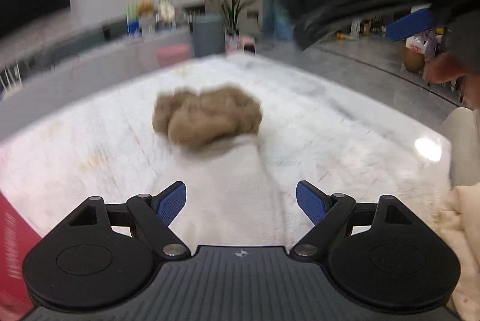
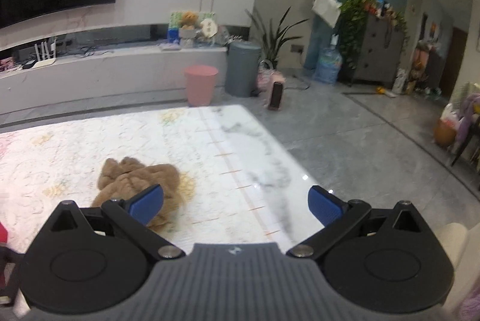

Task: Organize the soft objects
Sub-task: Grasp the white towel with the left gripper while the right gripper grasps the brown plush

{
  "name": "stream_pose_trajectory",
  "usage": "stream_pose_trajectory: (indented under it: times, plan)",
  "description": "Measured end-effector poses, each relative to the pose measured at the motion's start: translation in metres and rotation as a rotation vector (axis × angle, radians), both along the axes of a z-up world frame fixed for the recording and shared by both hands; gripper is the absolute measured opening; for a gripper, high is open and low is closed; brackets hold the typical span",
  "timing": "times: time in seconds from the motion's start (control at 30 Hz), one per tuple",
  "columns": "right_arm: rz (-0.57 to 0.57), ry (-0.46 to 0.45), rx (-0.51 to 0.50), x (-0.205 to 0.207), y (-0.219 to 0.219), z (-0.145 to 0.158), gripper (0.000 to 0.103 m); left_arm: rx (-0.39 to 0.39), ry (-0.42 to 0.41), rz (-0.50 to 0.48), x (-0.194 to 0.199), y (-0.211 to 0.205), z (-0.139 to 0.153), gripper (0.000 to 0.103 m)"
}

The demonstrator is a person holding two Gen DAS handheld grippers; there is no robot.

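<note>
Left wrist view showed the brown plush toy point(image 1: 207, 118) lying mid-frame on the mat point(image 1: 90, 147), ungrasped; left gripper point(image 1: 241, 202) and right gripper point(image 2: 236, 204) both gaped empty, so organizing seemed barely begun.

A white patterned table point(image 2: 210, 141) (marbled at its right edge) carries a brown plush toy point(image 2: 136, 180)

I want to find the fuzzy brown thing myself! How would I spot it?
Look at the big white patterned mat spread over the grey floor. Near its middle lies a brown fluffy lump, all crumpled. It is the only furry brown thing on the mat; the pink bin and grey bin stand off the mat beyond its far edge.
</note>
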State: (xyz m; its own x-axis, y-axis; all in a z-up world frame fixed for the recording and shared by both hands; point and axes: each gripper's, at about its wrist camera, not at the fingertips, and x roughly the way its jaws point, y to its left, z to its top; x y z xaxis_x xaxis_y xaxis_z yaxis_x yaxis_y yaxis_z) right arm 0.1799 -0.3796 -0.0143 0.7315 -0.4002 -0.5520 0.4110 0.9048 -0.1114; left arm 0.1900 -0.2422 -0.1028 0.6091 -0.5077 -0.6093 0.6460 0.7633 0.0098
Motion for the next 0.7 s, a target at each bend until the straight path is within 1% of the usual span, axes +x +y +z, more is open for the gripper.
stream_pose_trajectory:
  times: [0.07,0.13,0.2,0.27,0.37,0.4,0.57,0.63,0.7]
  plan:
    - [0.000,0.041,0.028,0.009,0.002,-0.003,0.100,0.002,0.023,0.013,0.012,0.001,-0.011,0.098]
    - [0.006,0.039,0.038,0.011,0.004,-0.005,0.100,0.018,0.026,0.011,0.018,0.004,-0.019,0.098]
    - [0.007,0.037,0.052,0.014,0.004,-0.005,0.100,0.012,0.021,-0.004,0.022,0.003,-0.025,0.101]
    - [-0.002,0.036,0.074,0.016,0.001,-0.006,0.100,-0.007,0.020,-0.013,0.023,0.007,-0.026,0.103]
    - [-0.024,0.038,0.107,0.017,-0.005,-0.008,0.100,0.015,0.021,-0.018,0.026,0.006,-0.027,0.103]
    - [-0.031,0.043,0.117,0.017,-0.007,-0.010,0.100,0.011,0.021,-0.022,0.030,0.005,-0.025,0.103]
    - [-0.060,0.068,0.128,0.021,-0.011,-0.015,0.100,-0.005,0.017,-0.031,0.032,0.002,-0.026,0.103]
    - [-0.056,0.065,0.135,0.021,-0.011,-0.015,0.100,-0.008,0.021,-0.050,0.033,0.001,-0.025,0.103]
    - [-0.044,0.060,0.149,0.021,-0.010,-0.014,0.100,-0.009,0.025,-0.120,0.026,0.000,-0.025,0.103]
